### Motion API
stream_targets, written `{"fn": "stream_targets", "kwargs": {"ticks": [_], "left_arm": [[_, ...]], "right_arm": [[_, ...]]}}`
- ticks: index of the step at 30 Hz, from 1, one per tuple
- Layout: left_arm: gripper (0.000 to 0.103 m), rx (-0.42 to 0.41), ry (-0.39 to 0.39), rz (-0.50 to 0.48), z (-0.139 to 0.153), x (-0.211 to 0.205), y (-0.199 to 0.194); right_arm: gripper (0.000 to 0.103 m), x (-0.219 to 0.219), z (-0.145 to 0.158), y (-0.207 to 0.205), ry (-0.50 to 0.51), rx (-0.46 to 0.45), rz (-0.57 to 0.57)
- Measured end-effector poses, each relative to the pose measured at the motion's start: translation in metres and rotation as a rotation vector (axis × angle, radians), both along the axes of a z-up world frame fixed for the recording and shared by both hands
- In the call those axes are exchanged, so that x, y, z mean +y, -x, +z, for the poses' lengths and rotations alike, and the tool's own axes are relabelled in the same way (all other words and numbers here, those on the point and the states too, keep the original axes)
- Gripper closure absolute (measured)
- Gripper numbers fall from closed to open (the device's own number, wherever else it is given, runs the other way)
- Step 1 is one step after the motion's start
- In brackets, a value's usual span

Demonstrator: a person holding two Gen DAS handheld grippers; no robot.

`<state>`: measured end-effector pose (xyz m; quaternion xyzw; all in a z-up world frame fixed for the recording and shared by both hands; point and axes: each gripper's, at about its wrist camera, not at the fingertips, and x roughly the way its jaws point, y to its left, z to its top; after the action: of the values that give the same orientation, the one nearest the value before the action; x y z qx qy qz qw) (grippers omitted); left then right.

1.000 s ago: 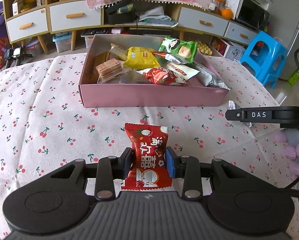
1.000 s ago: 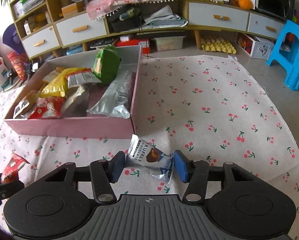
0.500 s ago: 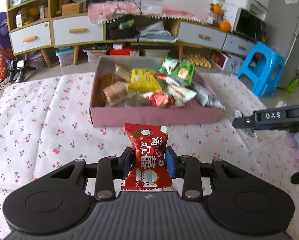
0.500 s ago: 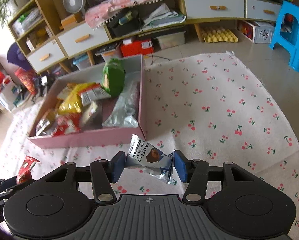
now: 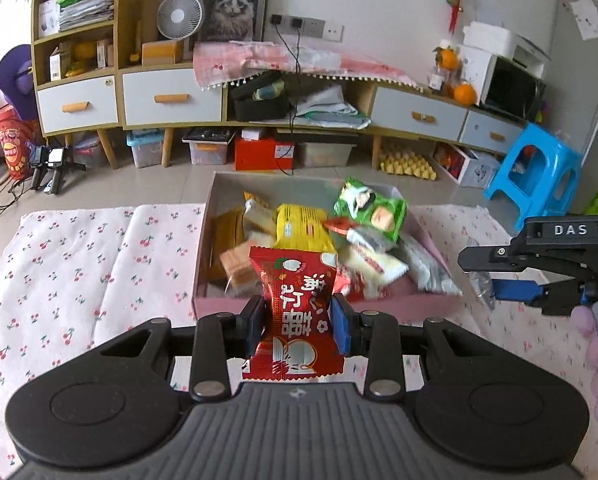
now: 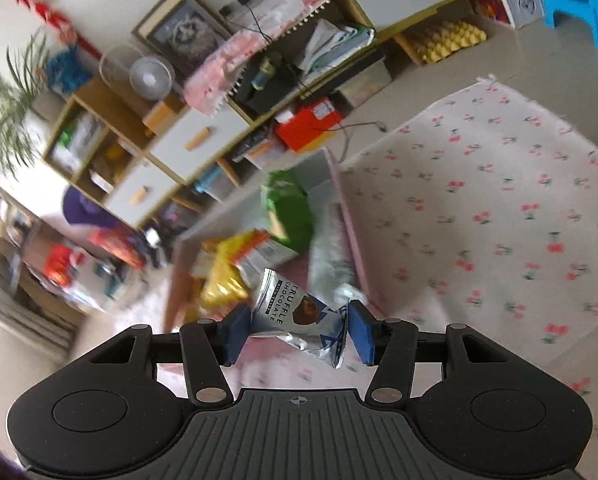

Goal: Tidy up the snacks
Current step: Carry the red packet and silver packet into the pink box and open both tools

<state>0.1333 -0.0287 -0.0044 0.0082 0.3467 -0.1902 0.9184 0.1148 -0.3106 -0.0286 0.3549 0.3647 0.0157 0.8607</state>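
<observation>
My left gripper (image 5: pixel 298 322) is shut on a red candy packet (image 5: pixel 295 312) and holds it in the air just before the near wall of the pink box (image 5: pixel 379 303). The box holds several snack packets, among them a yellow one (image 5: pixel 301 229) and a green one (image 5: pixel 373 207). My right gripper (image 6: pixel 297 332) is shut on a silver truffle chocolate packet (image 6: pixel 295 314), raised and tilted above the box's near right corner (image 6: pixel 355 248). The right gripper also shows in the left wrist view (image 5: pixel 511 292), right of the box.
The box sits on a cherry-print cloth (image 5: pixel 79 264) on the floor. Behind it stand a low cabinet with drawers (image 5: pixel 171 96), storage bins and a blue stool (image 5: pixel 535 172). The cloth stretches right of the box (image 6: pixel 499 208).
Both grippers have risen from the cloth with their packets and moved toward the box. The right gripper has tilted to the left, and its view is blurred by motion.
</observation>
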Motion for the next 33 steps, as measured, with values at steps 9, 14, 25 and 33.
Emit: {"fn": "stream_targets", "kwargs": {"ticks": [9,14,25,33], "left_arm": [[0.07,-0.032,-0.071,0.009,0.001,-0.012,-0.033],[0.07,-0.036,-0.064,0.036,-0.001,-0.013,-0.051],[0.067,-0.054,-0.034,0.066,-0.009,-0.013,-0.07],[0.032,-0.094,-0.097,0.074,-0.006,-0.015,-0.059]], "right_arm": [[0.051,0.007,-0.008,-0.024,-0.1,-0.036,0.015],[0.05,0.01,-0.015,-0.035,-0.067,-0.022,0.016],[0.044,0.001,-0.021,-0.039,-0.096,-0.054,-0.004],[0.029,-0.005,-0.016,-0.037,-0.094,-0.069,-0.002]]}}
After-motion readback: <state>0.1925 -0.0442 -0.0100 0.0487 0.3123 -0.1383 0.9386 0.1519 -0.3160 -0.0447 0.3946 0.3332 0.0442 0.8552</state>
